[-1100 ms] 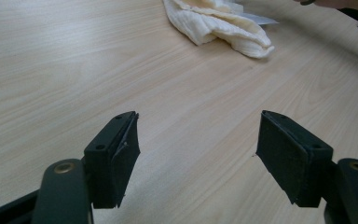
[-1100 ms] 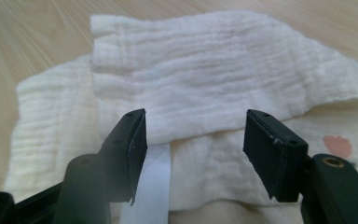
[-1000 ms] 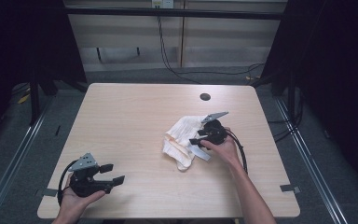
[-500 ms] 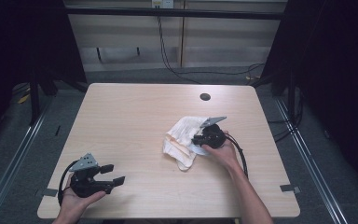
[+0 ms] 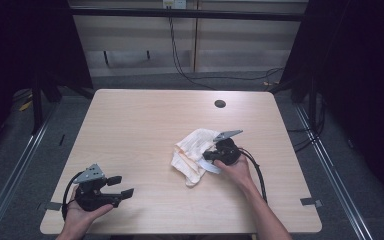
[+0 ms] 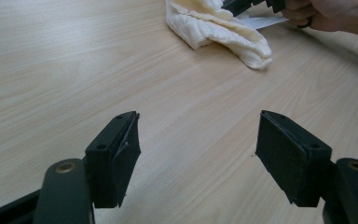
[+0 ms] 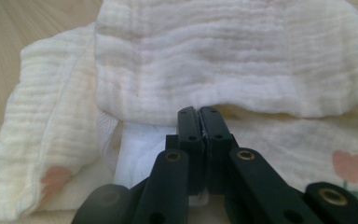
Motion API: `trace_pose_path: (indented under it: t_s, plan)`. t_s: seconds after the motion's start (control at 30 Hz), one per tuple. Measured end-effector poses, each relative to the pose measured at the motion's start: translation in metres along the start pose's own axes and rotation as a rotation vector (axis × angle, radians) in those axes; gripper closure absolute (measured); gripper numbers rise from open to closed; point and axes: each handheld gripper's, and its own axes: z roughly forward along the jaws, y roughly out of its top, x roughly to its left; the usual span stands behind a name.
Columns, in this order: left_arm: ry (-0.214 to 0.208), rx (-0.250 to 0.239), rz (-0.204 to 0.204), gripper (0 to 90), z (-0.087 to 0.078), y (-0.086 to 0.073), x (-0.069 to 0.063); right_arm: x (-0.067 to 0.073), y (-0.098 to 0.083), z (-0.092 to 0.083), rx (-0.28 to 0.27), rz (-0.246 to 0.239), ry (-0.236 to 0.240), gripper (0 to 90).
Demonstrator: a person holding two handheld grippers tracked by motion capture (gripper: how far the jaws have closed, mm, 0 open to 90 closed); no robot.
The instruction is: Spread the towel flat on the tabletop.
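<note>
Pale wood-grain laminate covers the table (image 5: 145, 130), a square top with rounded corners and a small dark round hole (image 5: 220, 104) near its far edge. Dark grey floor surrounds it, with metal rails running along both sides. Behind the table stands a light panelled wall, black cables hanging down it and trailing across the floor. Deep black curtains close off the left and right of the room.

Right of the table's centre lies a crumpled cream muslin cloth (image 5: 192, 152), loosely folded over itself, printed with small pink flowers. The right gripper (image 5: 211, 156) rests at the cloth's right-hand edge, held by a hand coming in from the bottom. Its jaws have just been closing and now stand pressed together on a fold of the cloth, next to a white label (image 7: 137, 154), as seen in the right gripper view.

At the near left corner, well apart from the cloth, the left gripper (image 5: 121, 186) sits in the other hand just above the bare tabletop. Its jaws stand wide apart with nothing between them, pointing across the table toward the cloth.
</note>
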Motion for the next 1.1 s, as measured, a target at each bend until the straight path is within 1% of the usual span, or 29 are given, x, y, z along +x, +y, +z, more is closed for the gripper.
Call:
trace_pose_path:
  t_s: [0.03, 0.07, 0.1, 0.13, 0.17, 0.2, 0.23, 0.27, 0.3, 0.33, 0.37, 0.43, 0.5, 0.53, 0.57, 0.6, 0.63, 0.7, 0.77, 0.83, 0.87, 0.9, 0.93, 0.97, 1.0, 1.03, 1.07, 1.1]
  plan:
    - [0.001, -0.001, 0.0, 29.8, 0.0, 0.0, 0.0, 0.004, 0.0, 0.0, 0.002, -0.005, 0.007, 88.4]
    - [0.001, -0.001, 0.0, 29.8, 0.0, 0.0, 0.0, 0.004, 0.0, 0.0, 0.002, -0.005, 0.007, 88.4]
    - [0.001, 0.0, 0.002, 29.9, 0.0, 0.0, 0.001, 0.008, -0.001, -0.001, 0.003, -0.009, 0.012, 88.5]
    - [0.001, 0.0, 0.002, 29.8, 0.0, 0.0, 0.001, 0.008, -0.001, -0.001, 0.003, -0.009, 0.012, 88.5]
    - [0.004, 0.0, 0.001, 29.8, 0.0, 0.0, 0.0, 0.013, -0.003, -0.002, -0.01, -0.017, 0.007, 88.5]
    - [0.004, 0.0, 0.001, 29.8, 0.0, 0.0, 0.0, 0.013, -0.003, -0.002, -0.01, -0.017, 0.007, 88.5]
    - [0.002, -0.001, 0.002, 29.9, 0.0, 0.0, 0.0, 0.017, -0.003, -0.003, -0.016, -0.017, 0.024, 88.6]
    - [0.002, -0.001, 0.002, 29.9, 0.0, 0.0, 0.0, 0.017, -0.003, -0.003, -0.016, -0.017, 0.024, 88.6]
    - [-0.012, 0.005, -0.002, 30.8, 0.0, 0.0, 0.0, 0.023, -0.003, -0.004, -0.013, -0.028, 0.036, 88.6]
    - [-0.012, 0.005, -0.002, 32.9, 0.0, 0.0, 0.0, 0.023, -0.003, -0.004, -0.013, -0.028, 0.036, 88.6]
    - [-0.027, 0.009, 0.002, 32.9, 0.0, -0.001, -0.001, 0.026, -0.003, -0.004, -0.012, -0.031, 0.04, 88.6]
    - [-0.031, 0.021, 0.015, 33.5, 0.001, -0.001, -0.002, 0.034, -0.004, -0.006, -0.017, -0.037, 0.059, 88.6]
    - [-0.035, 0.018, 0.014, 33.6, 0.002, -0.001, -0.003, 0.036, -0.005, -0.007, -0.015, -0.035, 0.06, 88.7]
    - [-0.035, 0.017, 0.016, 33.7, 0.002, -0.001, -0.003, 0.039, -0.006, -0.007, -0.006, -0.036, 0.067, 88.6]
    - [-0.047, 0.015, 0.019, 33.0, 0.002, -0.001, -0.003, 0.043, -0.009, -0.008, 0.005, -0.047, 0.064, 88.7]
    - [-0.047, 0.015, 0.019, 33.0, 0.002, -0.001, -0.003, 0.043, -0.009, -0.008, 0.005, -0.047, 0.064, 88.7]
    - [-0.06, 0.009, 0.016, 33.0, 0.002, -0.001, -0.002, 0.045, -0.009, -0.009, 0.004, -0.044, 0.074, 88.7]
    - [-0.079, 0.008, 0.012, 34.5, 0.002, -0.001, -0.002, 0.053, -0.011, -0.011, 0.01, -0.059, 0.087, 88.7]
    - [-0.076, 0.004, 0.009, 35.0, 0.002, 0.0, -0.004, 0.061, -0.012, -0.013, 0.015, -0.074, 0.094, 88.6]
    - [-0.079, 0.004, 0.011, 35.4, 0.002, 0.0, -0.004, 0.068, -0.012, -0.015, 0.007, -0.074, 0.109, 88.7]
    - [-0.075, 0.004, 0.009, 35.4, 0.002, 0.0, -0.004, 0.072, -0.011, -0.016, 0.008, -0.077, 0.11, 88.7]
    - [-0.071, 0.004, 0.009, 35.4, 0.002, -0.001, -0.004, 0.075, -0.011, -0.015, 0.004, -0.079, 0.126, 88.7]
    - [-0.07, 0.003, 0.01, 35.4, 0.002, -0.001, -0.003, 0.079, -0.011, -0.016, 0.004, -0.082, 0.13, 88.7]
    - [-0.066, 0.005, -0.003, 34.5, 0.002, -0.001, -0.002, 0.087, -0.013, -0.014, 0.02, -0.101, 0.137, 88.7]
    - [-0.066, 0.005, -0.003, 34.8, 0.002, -0.001, -0.002, 0.087, -0.013, -0.014, 0.02, -0.101, 0.137, 88.7]
    - [-0.06, 0.007, -0.003, 36.2, 0.002, -0.001, -0.002, 0.093, -0.016, -0.014, 0.03, -0.097, 0.139, 88.7]
    - [-0.06, 0.007, -0.003, 37.0, 0.002, -0.001, -0.002, 0.093, -0.016, -0.014, 0.03, -0.097, 0.139, 88.7]
    - [-0.058, 0.007, -0.005, 38.0, 0.002, -0.001, -0.002, 0.098, -0.018, -0.014, 0.025, -0.085, 0.137, 88.7]
